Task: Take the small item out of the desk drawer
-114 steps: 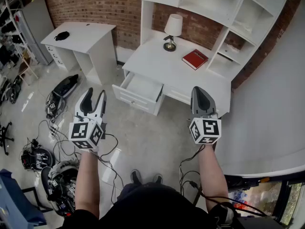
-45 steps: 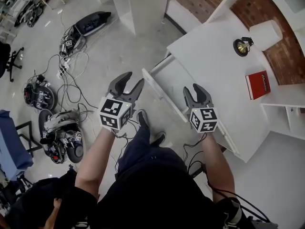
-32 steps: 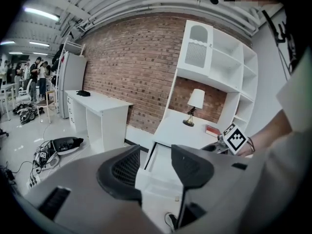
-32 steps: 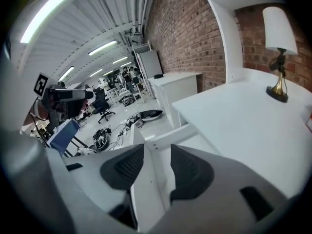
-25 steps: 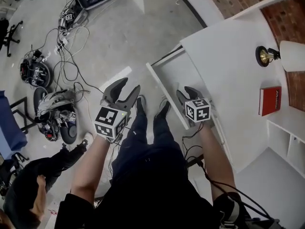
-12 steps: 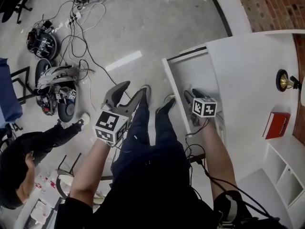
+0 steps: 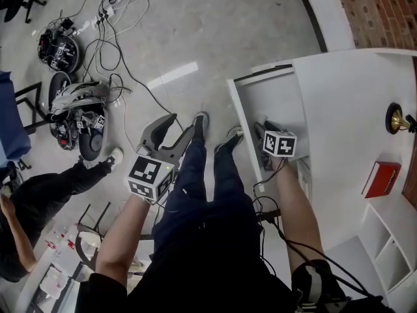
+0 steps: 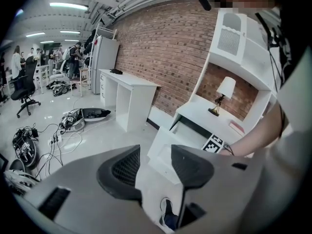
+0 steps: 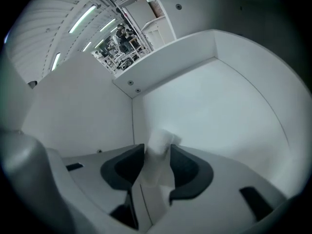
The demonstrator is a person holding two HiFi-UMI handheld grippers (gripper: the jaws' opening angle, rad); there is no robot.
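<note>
White and crumpled-looking, the small item [image 9: 160, 141] sits inside the open drawer [image 9: 214, 106], near a back corner, standing between the two dark pads of the right gripper [image 9: 156, 151]. That gripper's jaws are closing, and in the right gripper view the pads meet the item on both sides. The drawer is white inside and bare around the item. From the head view, the right gripper [image 7: 264, 132] reaches down into the drawer [image 7: 273, 100] and covers the item, so it cannot be seen there. The drawer stands pulled out from a white desk [image 7: 352, 103]. On the desk, well away from the drawer, are the brass-coloured base of a lamp [image 7: 396, 118] and a red book [image 7: 381, 178]. The left gripper [image 7: 182, 124] hangs outside the drawer, over the grey floor [image 7: 195, 38] and just above the wearer's dark shoes. Its jaws stand apart with nothing between them, and the left gripper view [image 8: 155, 152] shows only floor and the drawer front through the gap. Black cables [image 7: 124, 18] trail across the floor farther off. A second person [image 7: 39, 194] in dark clothes is at the left edge.
</note>
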